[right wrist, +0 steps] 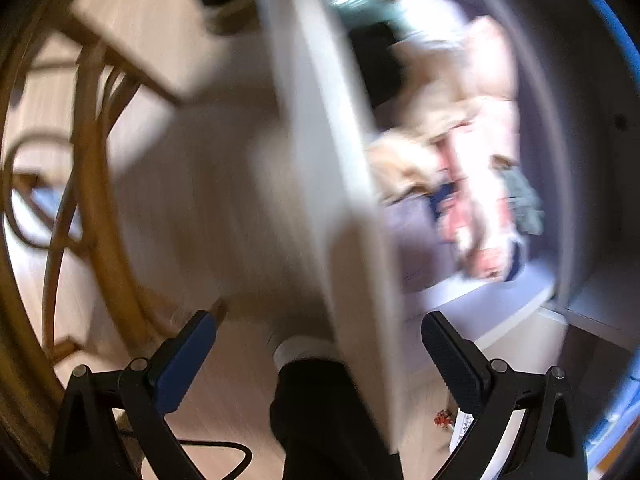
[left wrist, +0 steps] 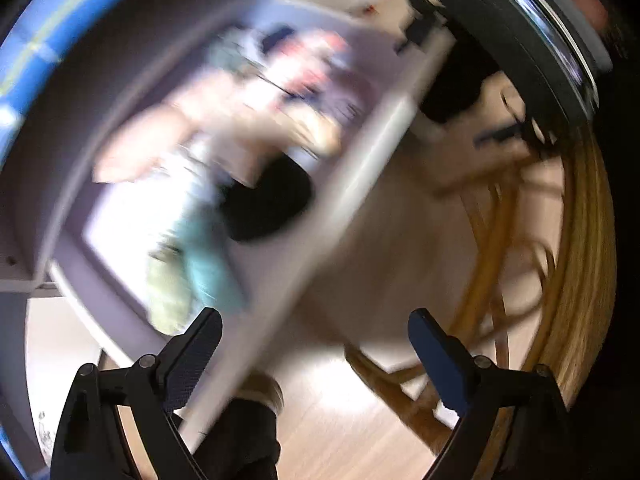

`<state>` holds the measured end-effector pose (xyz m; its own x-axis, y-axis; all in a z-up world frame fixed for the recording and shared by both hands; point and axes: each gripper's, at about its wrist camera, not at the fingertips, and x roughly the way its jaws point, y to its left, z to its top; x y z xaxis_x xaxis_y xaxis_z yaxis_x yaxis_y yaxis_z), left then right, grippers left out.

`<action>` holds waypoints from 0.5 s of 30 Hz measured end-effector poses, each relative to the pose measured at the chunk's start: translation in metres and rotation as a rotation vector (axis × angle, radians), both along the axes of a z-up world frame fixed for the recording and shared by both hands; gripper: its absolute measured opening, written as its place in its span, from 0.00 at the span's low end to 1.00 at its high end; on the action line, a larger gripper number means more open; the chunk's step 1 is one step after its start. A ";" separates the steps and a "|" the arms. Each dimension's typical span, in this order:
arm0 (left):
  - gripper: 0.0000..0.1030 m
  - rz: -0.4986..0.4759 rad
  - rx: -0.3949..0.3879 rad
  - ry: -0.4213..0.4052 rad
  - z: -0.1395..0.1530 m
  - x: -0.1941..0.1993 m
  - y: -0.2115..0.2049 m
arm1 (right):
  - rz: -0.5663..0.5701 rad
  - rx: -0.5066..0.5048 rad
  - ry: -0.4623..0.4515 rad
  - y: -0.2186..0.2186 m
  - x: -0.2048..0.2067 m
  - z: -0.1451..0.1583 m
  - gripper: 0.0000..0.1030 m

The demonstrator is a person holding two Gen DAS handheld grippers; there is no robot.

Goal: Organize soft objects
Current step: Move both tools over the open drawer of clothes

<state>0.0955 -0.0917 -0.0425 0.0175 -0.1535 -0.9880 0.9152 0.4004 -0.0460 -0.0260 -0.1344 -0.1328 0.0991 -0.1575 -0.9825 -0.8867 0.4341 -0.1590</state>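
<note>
Both views are motion-blurred. A white bin (left wrist: 360, 184) holds a heap of soft things: a pale pink plush (left wrist: 172, 136), a teal piece (left wrist: 212, 272), a pale green piece (left wrist: 170, 300), a black piece (left wrist: 268, 200) and a red-and-white item (left wrist: 316, 60). My left gripper (left wrist: 314, 314) hangs open above the bin's near rim, nothing between its fingers. In the right wrist view the bin wall (right wrist: 320, 160) runs up the middle, with the pink plush (right wrist: 488, 64), a tan plush (right wrist: 408, 160) and the red-and-white item (right wrist: 480, 220) to its right. My right gripper (right wrist: 319, 316) is open and empty too.
A rattan chair (left wrist: 580, 260) (right wrist: 92, 200) stands on the wooden floor (left wrist: 340, 420) beside the bin. A person's dark trouser leg (left wrist: 240, 440) (right wrist: 320, 420) is below the grippers. A black cable (right wrist: 224, 452) lies on the floor. A dark round object (left wrist: 520, 28) sits at the top right.
</note>
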 end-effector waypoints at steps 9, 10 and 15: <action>0.93 0.528 -0.009 -0.024 -0.004 0.083 0.028 | -0.492 0.221 0.073 -0.022 0.083 0.016 1.00; 0.93 0.577 -0.014 -0.004 -0.008 0.086 0.033 | -0.508 0.229 0.088 -0.021 0.085 0.015 1.00; 0.93 0.735 -0.027 0.064 -0.017 0.093 0.058 | -0.730 0.505 0.192 -0.042 0.105 0.038 1.00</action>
